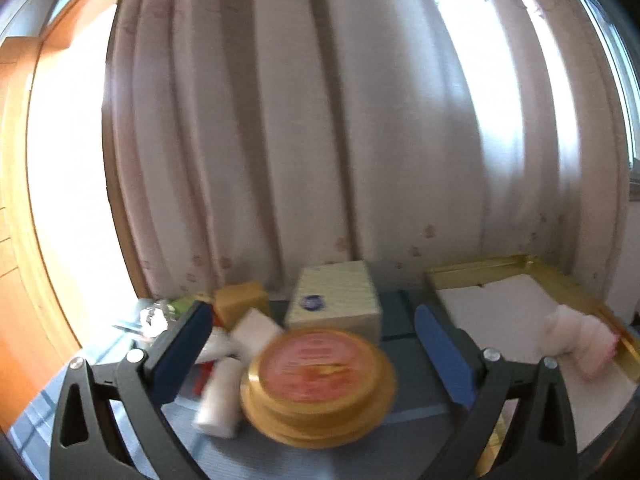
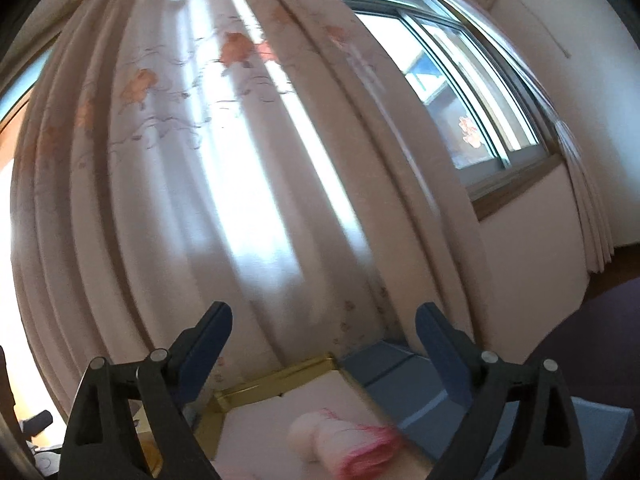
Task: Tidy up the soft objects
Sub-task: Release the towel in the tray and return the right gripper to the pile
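Observation:
My left gripper (image 1: 312, 332) is open and empty above a blue table. Between its fingers lie a round gold tin with a red lid (image 1: 320, 380), white rolled soft pieces (image 1: 218, 400), a white sponge block (image 1: 256, 330) and a yellow sponge (image 1: 240, 300). A gold-rimmed tray (image 1: 480, 270) with a white lining stands at the right and holds a white-and-pink rolled cloth (image 1: 580, 340). My right gripper (image 2: 324, 334) is open and empty above that tray (image 2: 280, 378); the rolled cloth (image 2: 348, 444) lies below it.
A pale green tissue box (image 1: 336, 300) stands behind the tin. A clear plastic bottle (image 1: 156, 316) lies at the left. A curtain (image 1: 320, 120) hangs close behind the table, with a window (image 2: 460, 92) to the right. The blue table edge (image 2: 400, 372) lies right of the tray.

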### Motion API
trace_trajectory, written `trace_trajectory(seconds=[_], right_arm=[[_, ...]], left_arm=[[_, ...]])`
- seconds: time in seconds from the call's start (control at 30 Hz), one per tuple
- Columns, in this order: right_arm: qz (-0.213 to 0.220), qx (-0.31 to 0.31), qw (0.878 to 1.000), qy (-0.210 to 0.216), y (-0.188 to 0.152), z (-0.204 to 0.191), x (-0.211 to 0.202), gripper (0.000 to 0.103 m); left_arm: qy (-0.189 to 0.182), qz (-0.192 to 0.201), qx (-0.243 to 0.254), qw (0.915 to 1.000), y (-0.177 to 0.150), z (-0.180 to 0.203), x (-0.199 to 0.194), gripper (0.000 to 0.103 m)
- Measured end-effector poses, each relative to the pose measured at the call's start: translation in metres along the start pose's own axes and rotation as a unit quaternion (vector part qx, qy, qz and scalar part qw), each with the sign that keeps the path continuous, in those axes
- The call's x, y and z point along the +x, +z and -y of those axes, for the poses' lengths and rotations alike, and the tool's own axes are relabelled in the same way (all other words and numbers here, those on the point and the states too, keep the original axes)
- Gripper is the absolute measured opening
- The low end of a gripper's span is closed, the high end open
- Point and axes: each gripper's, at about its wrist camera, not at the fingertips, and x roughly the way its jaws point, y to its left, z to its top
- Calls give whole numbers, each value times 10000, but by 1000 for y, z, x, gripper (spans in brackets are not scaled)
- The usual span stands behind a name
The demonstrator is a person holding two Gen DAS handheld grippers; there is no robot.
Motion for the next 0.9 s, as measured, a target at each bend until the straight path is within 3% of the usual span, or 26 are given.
trace_trajectory(seconds=[0.13, 0.4, 0.57, 0.73, 0.9], right_arm=[[44, -195, 9995, 231, -11, -34, -5, 95], [-246, -562, 9944, 864, -32, -98, -11, 95], [-480, -795, 9876, 1268, -45, -134, -15, 95], [-952, -1046, 9757, 1672, -59, -167, -12, 94], [-1994, -1118, 9496, 2143, -82, -196, -4, 94]], left_arm=[[289, 86, -4, 9995, -5, -29, 3, 103], [798, -20, -481, 9956, -13, -108, 14, 102], [1100, -247, -983, 9888, -22, -164, 22, 102], [1453, -383, -1137, 9821, -28, -203, 23, 102], [1694, -662, -1198, 9760, -34, -229, 29, 102]])
